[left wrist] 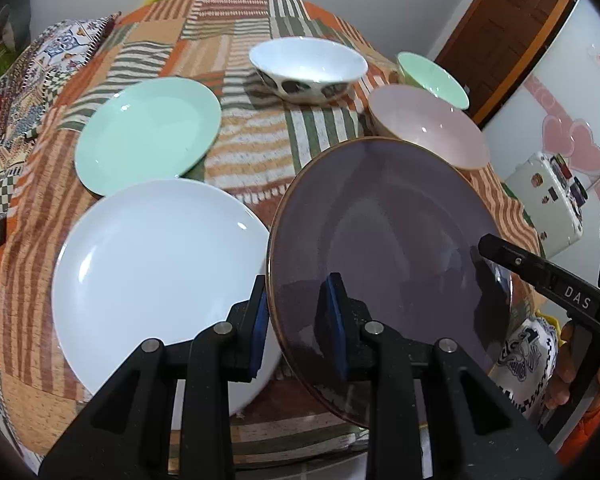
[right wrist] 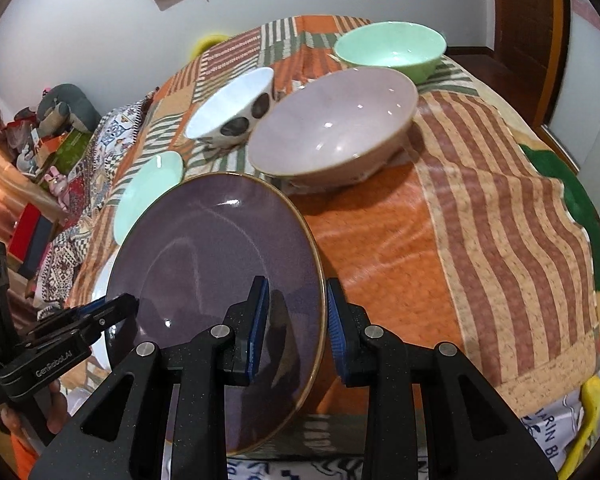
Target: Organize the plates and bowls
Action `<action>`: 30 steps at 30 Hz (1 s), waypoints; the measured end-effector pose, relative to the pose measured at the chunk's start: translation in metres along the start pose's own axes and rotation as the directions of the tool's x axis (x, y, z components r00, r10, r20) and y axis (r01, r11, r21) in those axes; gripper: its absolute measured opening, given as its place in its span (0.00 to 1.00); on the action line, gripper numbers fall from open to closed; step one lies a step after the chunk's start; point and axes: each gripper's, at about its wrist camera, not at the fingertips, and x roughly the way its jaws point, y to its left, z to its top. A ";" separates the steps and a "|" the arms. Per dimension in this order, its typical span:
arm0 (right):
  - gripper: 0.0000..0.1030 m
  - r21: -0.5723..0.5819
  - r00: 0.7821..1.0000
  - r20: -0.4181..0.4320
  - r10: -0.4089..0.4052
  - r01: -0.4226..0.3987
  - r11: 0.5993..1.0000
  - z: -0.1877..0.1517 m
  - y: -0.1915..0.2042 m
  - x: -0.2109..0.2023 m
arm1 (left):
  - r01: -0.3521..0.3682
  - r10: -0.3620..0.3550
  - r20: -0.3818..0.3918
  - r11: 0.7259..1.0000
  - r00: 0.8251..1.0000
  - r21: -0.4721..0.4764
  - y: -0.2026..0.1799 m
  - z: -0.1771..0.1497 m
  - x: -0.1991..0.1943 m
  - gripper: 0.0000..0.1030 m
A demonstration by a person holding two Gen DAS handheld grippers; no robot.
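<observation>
Now purple plate (left wrist: 388,264) straddled both sides: my left gripper (left wrist: 302,320) and right gripper (right wrist: 296,320) apart around opposite rims, unclamped; white plate (left wrist: 156,272) immediately left.

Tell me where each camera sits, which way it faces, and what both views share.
Left wrist: on the left gripper, facing across the table; its fingers straddle the purple plate rim; the right gripper shows.
Right wrist: on the right gripper, straddling the opposite rim; the left gripper shows.
Shared: purple plate, pink bowl, green plate.
</observation>
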 end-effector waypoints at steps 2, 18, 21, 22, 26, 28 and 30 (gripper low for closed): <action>0.25 0.010 1.000 -0.006 -0.002 0.002 1.000 -0.003 -0.004 0.001 | 0.006 -0.006 -0.016 1.000 1.000 0.003 -0.003 -0.001 0.006 0.27; 0.25 0.005 0.999 -0.028 -0.045 0.045 0.999 -0.005 -0.027 0.012 | 0.019 -0.020 -0.078 1.000 0.997 -0.015 -0.010 0.006 0.047 0.30; 0.25 0.003 0.998 -0.035 -0.052 0.053 0.999 -0.004 -0.029 0.016 | 0.005 -0.004 -0.074 1.000 0.997 0.010 -0.014 0.006 0.049 0.30; 0.25 0.000 0.998 -0.038 -0.057 0.057 0.998 -0.004 -0.030 0.018 | 0.002 0.000 -0.073 1.000 0.997 0.016 -0.015 0.006 0.049 0.30; 0.26 -0.014 0.996 -0.038 -0.075 0.075 0.997 -0.006 -0.030 0.019 | 0.002 0.000 -0.072 1.000 0.997 0.019 -0.015 0.007 0.050 0.31; 0.28 -0.019 0.996 -0.037 -0.077 0.076 0.997 -0.005 -0.029 0.019 | 0.007 -0.006 -0.076 1.000 0.997 0.011 -0.014 0.007 0.050 0.31; 0.28 -0.034 0.995 -0.038 -0.089 0.088 0.996 -0.006 -0.028 0.019 | 0.009 -0.008 -0.080 1.000 0.997 0.007 -0.014 0.007 0.050 0.30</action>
